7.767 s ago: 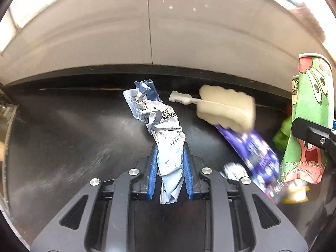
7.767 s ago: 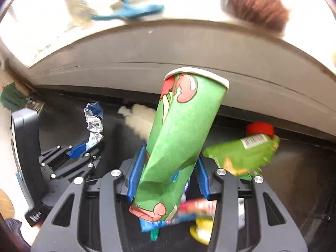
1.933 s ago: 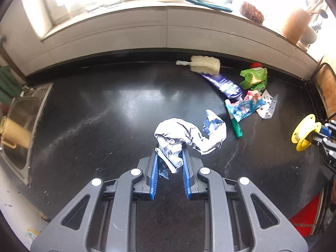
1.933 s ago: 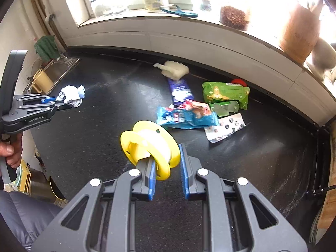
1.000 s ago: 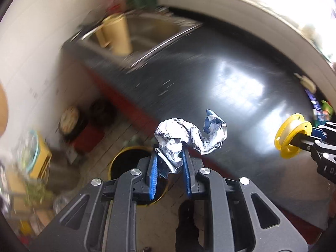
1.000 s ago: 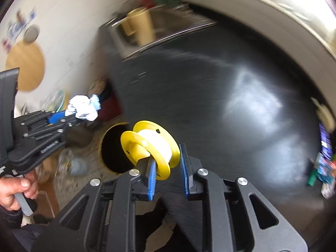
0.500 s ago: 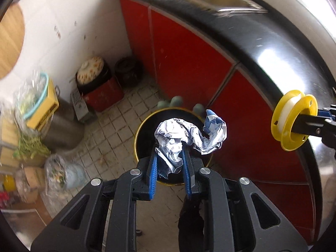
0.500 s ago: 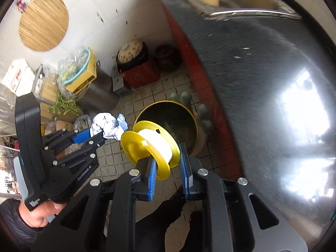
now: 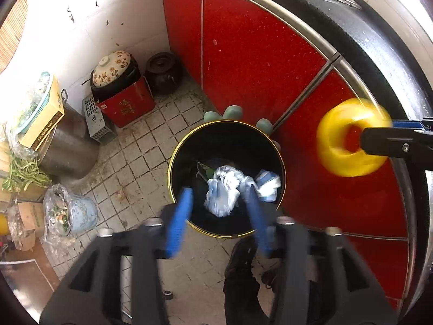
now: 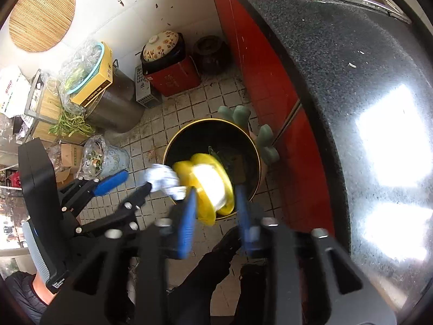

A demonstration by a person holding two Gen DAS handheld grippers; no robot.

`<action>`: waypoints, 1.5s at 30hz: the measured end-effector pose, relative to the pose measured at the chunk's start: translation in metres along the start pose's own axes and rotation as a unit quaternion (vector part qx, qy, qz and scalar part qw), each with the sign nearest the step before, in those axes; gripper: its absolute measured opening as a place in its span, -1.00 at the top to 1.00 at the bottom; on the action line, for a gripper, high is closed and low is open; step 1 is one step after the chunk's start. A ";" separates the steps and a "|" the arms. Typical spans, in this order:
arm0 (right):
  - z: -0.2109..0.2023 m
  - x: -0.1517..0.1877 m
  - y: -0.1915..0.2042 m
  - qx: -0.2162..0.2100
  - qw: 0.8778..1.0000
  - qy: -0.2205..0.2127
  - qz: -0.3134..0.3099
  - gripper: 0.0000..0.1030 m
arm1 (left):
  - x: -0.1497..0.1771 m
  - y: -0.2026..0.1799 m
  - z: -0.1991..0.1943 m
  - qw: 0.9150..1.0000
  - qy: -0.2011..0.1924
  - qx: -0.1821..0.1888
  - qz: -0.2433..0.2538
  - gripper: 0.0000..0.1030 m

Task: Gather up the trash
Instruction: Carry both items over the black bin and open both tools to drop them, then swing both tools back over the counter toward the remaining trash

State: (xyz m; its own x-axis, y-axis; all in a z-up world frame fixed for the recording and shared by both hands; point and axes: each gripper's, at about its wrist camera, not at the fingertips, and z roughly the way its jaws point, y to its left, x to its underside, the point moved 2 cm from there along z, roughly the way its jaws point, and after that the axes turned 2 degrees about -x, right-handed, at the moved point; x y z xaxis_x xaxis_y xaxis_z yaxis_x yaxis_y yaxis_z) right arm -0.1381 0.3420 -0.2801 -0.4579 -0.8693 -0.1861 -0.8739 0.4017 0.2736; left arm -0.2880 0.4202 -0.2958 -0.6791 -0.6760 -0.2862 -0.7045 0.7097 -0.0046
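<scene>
Seemingly mid-drop, the left wrist view looks steeply down at the tiled floor, where the left gripper (image 9: 219, 211) has just been opening: its blue fingers (image 9: 180, 216) stand wide and blurred, and the crumpled foil wrapper (image 9: 224, 192) sits loose between them without either pad pressing it, above the mouth of the black bin (image 9: 173, 168), which has green scraps in its bottom. At the right edge the yellow spool (image 9: 349, 140) shows, blurred, at the tip of the other tool. In the right wrist view the right gripper (image 10: 216, 208) has likewise just been opening; the spool (image 10: 208, 187) hangs between its parted fingers over the bin (image 10: 167, 151), apparently freed, with the wrapper (image 10: 162, 180) beside it. Both pieces look as good as binned; whether more litter is left on the black counter (image 10: 338, 81) cannot be told from these views.
</scene>
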 end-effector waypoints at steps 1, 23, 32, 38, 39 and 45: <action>-0.002 0.000 0.001 0.002 1.000 -0.005 -0.004 0.06 | 0.000 0.001 -0.001 1.000 -0.003 -0.001 0.001 -0.12; -0.267 0.196 -0.211 0.136 0.940 -0.220 0.221 -0.65 | -0.039 -0.238 -0.149 0.962 -0.096 0.081 0.243 -0.81; -0.351 0.396 -0.328 0.200 0.836 -0.276 0.429 -0.65 | 0.020 -0.461 -0.192 0.857 -0.136 0.170 0.467 -0.81; -0.351 0.472 -0.375 0.185 0.792 -0.281 0.510 -0.65 | 0.069 -0.549 -0.199 0.794 -0.160 0.183 0.557 -0.81; -0.349 0.474 -0.378 0.182 0.790 -0.281 0.514 -0.64 | 0.070 -0.562 -0.196 0.788 -0.160 0.183 0.566 -0.81; -0.328 0.477 -0.426 0.166 0.787 -0.267 0.531 -0.59 | 0.074 -0.620 -0.171 0.775 -0.143 0.191 0.585 -0.81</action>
State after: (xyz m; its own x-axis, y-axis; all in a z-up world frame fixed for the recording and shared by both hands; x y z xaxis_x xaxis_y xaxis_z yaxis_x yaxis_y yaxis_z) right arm 0.0689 -0.3381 -0.1756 -0.8844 0.2161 -0.4137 0.0929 0.9501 0.2978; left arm 0.0628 -0.1036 -0.1499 -0.6945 0.5086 -0.5088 0.5090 0.8472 0.1522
